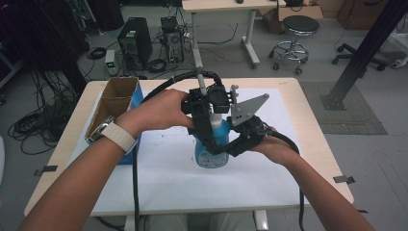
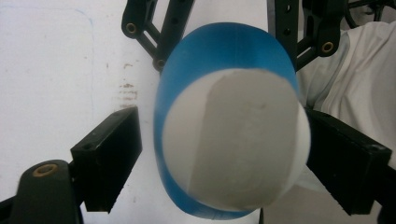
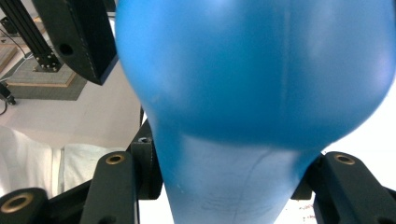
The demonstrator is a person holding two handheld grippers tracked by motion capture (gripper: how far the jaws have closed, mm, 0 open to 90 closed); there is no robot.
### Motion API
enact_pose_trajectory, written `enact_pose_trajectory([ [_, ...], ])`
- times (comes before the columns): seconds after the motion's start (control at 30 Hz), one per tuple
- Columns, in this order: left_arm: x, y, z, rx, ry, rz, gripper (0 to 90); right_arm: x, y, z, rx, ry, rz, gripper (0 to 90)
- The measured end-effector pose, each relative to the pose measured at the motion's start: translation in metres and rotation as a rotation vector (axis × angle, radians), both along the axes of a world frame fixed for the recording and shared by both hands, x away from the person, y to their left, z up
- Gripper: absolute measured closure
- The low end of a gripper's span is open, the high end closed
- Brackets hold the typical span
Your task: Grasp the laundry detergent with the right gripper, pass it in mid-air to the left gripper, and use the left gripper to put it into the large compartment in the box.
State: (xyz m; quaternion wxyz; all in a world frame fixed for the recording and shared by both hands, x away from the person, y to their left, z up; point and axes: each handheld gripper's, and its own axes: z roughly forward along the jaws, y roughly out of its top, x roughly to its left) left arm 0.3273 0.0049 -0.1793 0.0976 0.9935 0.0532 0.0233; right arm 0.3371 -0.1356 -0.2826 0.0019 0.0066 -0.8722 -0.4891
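A blue plastic bottle (image 1: 208,156) with a white cap (image 2: 233,140) stands upright on the white mat in the middle of the table. My right gripper (image 1: 225,144) comes in from the right and is shut on the bottle's body; in the right gripper view the blue bottle (image 3: 252,70) sits wedged between the two black jaws of that gripper (image 3: 229,186). My left gripper (image 2: 224,154) hangs over the top, its jaws either side of the cap. The left pad (image 2: 112,158) stands a little off the cap, and the other pad (image 2: 345,163) is right at its edge.
An open cardboard box (image 1: 115,103) with blue sides sits at the table's left edge. The white mat (image 1: 192,187) covers most of the wooden table (image 1: 317,144). On the floor beyond are computer towers (image 1: 134,43), cables, a stool (image 1: 296,36) and a black frame post (image 1: 365,48).
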Motion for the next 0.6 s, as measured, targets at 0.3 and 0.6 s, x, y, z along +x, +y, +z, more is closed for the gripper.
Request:
enact_pose_trajectory([
  [0.3, -0.0005, -0.0007, 0.0001, -0.004, 0.001, 0.000, 19.8, 0.0001, 0.0001, -0.0010, 0.001, -0.001, 0.004, 44.9],
  [0.6, -0.0004, -0.0015, -0.0004, -0.001, 0.000, -0.005, 25.6, -0.0001, 0.0007, 0.0002, 0.002, 0.001, 0.004, 44.9],
])
